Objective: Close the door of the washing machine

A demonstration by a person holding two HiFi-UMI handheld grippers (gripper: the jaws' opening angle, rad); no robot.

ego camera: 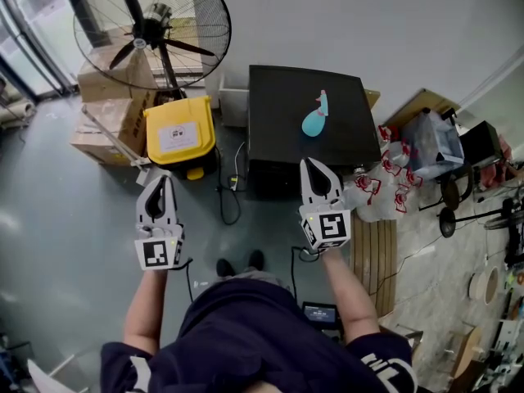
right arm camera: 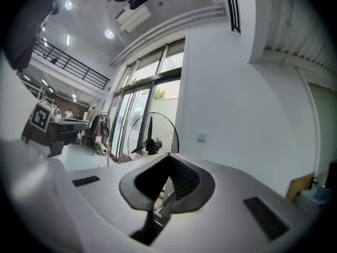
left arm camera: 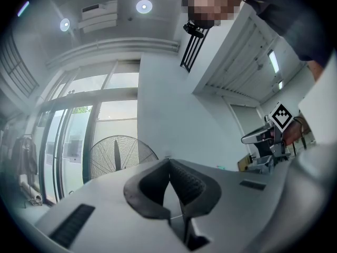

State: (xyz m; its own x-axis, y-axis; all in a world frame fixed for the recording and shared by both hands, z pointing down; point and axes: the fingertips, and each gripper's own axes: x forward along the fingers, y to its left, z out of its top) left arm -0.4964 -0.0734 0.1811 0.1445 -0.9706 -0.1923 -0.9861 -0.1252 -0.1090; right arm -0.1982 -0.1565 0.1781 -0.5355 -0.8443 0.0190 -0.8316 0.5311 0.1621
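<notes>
Facing the black washing machine (ego camera: 286, 113) just ahead of our right gripper (ego camera: 316, 165), we cannot see its door. Both it and the left gripper (ego camera: 160, 178) have jaws pressed together, empty; we should push the door's free edge squarely with 1 closed tip.

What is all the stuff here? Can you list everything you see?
washing machine: one, black, ahead against the wall
teal object: one, on the machine's top
fan: one, black, upper left
bin: one, yellow, left of the machine
cardboard boxes: at least two, brown, behind the bin
plastic bags: several, white and red, right of the machine
cables: black, on the floor
left claw: white, shut, empty
right claw: white, shut, empty
</notes>
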